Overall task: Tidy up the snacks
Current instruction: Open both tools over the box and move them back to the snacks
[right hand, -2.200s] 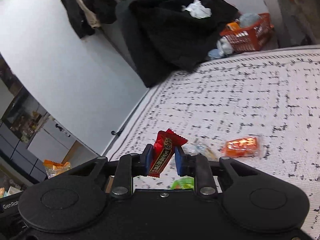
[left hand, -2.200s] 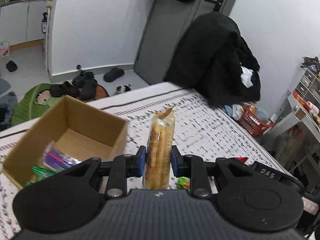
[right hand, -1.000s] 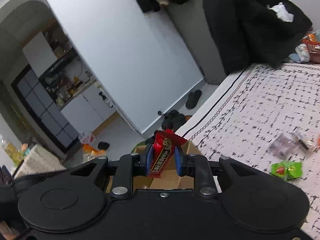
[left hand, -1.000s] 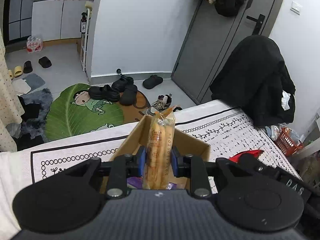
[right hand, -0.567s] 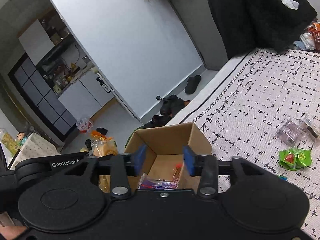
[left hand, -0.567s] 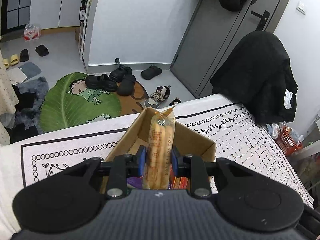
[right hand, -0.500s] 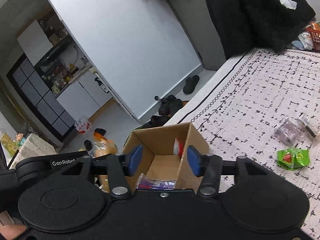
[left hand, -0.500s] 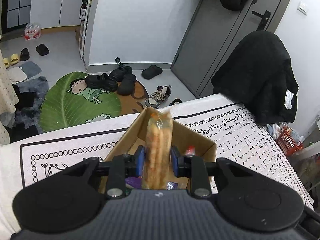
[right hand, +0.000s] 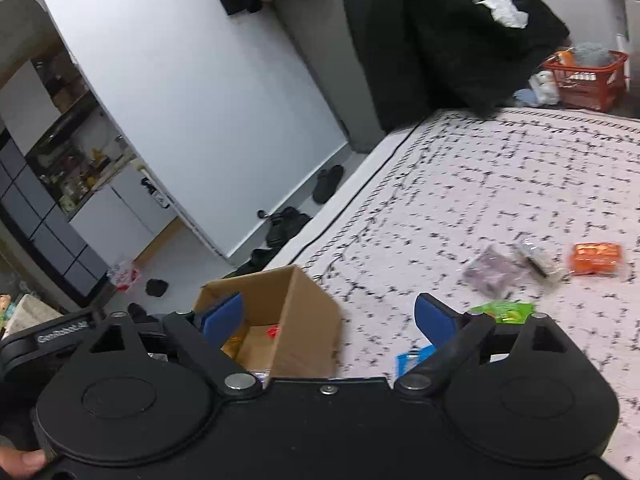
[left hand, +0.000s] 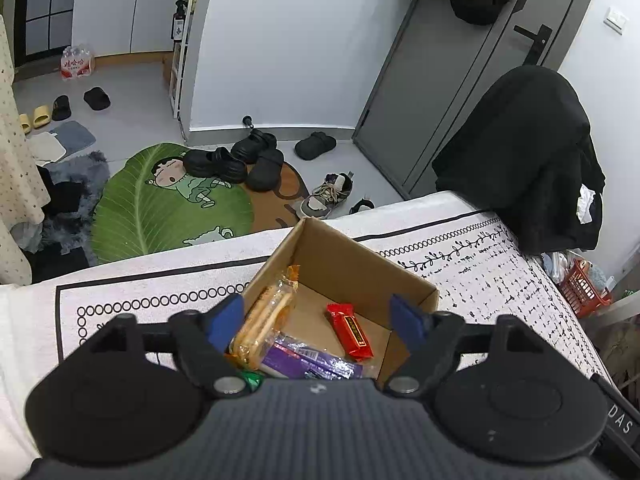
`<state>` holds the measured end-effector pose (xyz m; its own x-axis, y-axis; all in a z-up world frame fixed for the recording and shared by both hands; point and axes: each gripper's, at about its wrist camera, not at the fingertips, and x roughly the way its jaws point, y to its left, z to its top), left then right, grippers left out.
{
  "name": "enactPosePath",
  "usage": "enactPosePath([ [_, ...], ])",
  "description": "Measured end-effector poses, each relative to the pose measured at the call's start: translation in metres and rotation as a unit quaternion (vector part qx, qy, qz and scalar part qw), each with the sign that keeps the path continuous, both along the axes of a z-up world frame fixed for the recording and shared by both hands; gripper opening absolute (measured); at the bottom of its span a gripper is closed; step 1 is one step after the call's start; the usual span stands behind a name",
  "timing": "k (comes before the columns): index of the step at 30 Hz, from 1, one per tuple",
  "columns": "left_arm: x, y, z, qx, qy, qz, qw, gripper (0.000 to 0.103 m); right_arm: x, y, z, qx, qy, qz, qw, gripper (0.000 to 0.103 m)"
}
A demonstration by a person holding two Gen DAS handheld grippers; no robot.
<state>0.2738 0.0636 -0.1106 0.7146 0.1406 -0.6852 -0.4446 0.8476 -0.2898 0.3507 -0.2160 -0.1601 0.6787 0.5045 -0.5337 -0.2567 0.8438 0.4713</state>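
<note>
An open brown cardboard box (left hand: 356, 264) sits near the corner of the patterned bed cover, flaps up, holding several snacks. Inside it, a clear pack of golden biscuit sticks (left hand: 264, 316) leans against the box's left wall, tilted. A red bar wrapper (left hand: 350, 331) lies flat on the box floor, right of the biscuit pack. A purple wrapper (left hand: 304, 360) lies at the box's near side, with a green packet (left hand: 249, 378) partly visible at its left. Outside the box, to its right on the cover, lie a green packet (right hand: 505, 311), 2 clear wrapped pieces (right hand: 492, 270) and an orange packet (right hand: 596, 259), well apart from the box.
</note>
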Motion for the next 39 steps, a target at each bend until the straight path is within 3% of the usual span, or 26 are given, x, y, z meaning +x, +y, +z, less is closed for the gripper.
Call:
enactPosePath([
  [5,0.0,-0.011,0.006,0.0,0.002,-0.011,0.9999,0.095,-0.001,-0.016,-0.001,-0.03,-0.007,-0.031,0.999,0.093],
  [11,0.001,-0.031,0.011,0.007,-0.004,-0.026,0.9996,0.097,0.004,-0.045,-0.001,-0.021,-0.001,-0.064,0.998,0.102],
  [18,0.005,-0.058,0.014,0.011,-0.009,-0.048,0.9988,0.103,0.011,-0.077,-0.003,-0.009,0.011,-0.089,0.996,0.103],
  [30,0.013,-0.107,0.004,0.0,-0.002,-0.079,0.9969,0.103,0.015,-0.124,-0.009,0.001,0.025,-0.108,0.994,0.103],
  [39,0.02,-0.145,-0.022,-0.005,0.003,-0.09,0.996,0.099,0.018,-0.148,-0.023,-0.001,0.028,-0.112,0.993,0.102],
])
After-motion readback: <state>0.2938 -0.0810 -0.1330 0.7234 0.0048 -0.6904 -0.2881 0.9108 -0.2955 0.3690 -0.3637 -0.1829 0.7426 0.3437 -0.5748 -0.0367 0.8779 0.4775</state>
